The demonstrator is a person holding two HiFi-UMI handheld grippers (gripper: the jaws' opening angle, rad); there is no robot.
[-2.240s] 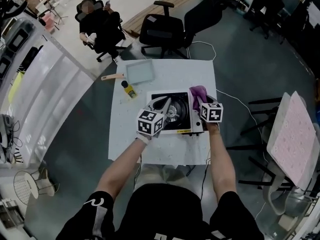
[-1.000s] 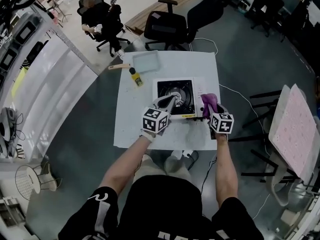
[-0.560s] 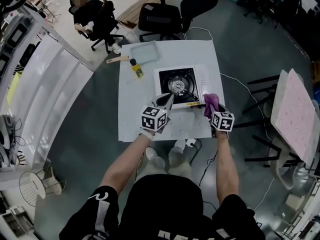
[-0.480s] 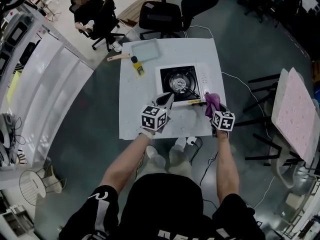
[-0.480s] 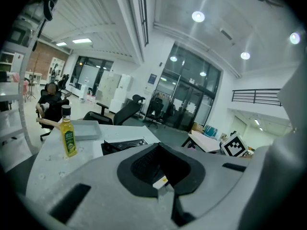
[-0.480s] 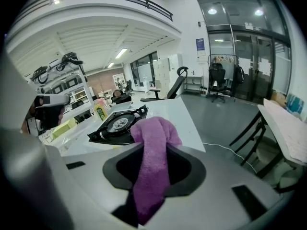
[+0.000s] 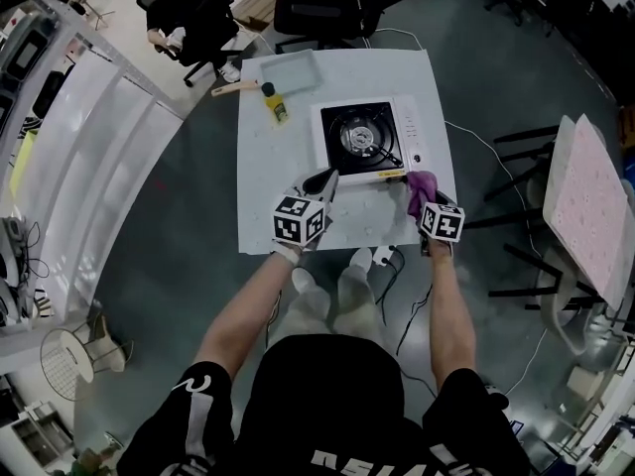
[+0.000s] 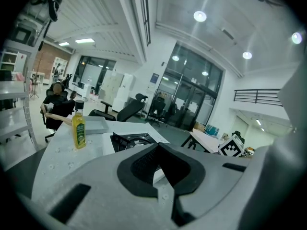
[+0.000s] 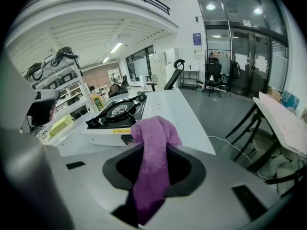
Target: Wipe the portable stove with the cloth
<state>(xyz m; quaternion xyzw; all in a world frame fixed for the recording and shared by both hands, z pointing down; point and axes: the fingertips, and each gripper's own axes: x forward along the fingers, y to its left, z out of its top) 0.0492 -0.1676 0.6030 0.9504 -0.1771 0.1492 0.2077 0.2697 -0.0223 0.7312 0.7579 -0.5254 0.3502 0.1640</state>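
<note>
Both arms out in front, elbows bent, left forearm & right forearm bare. My left gripper points fwd & a bit down, jaws pressed together w/ nothing btwn. My right gripper tilts steeper down, jaws clamped on the purple cloth, which bunches out past the tips.

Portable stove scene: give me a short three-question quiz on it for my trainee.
1. True or false: the right tongs grip a purple cloth.
2. In the head view, where is the cloth relative to the portable stove? A over the burner; B by its near right corner; C beyond its far edge.
3. Name the yellow thing standing on the table beside the tray.
Key: 1 true; 2 B; 3 the bottle.
</note>
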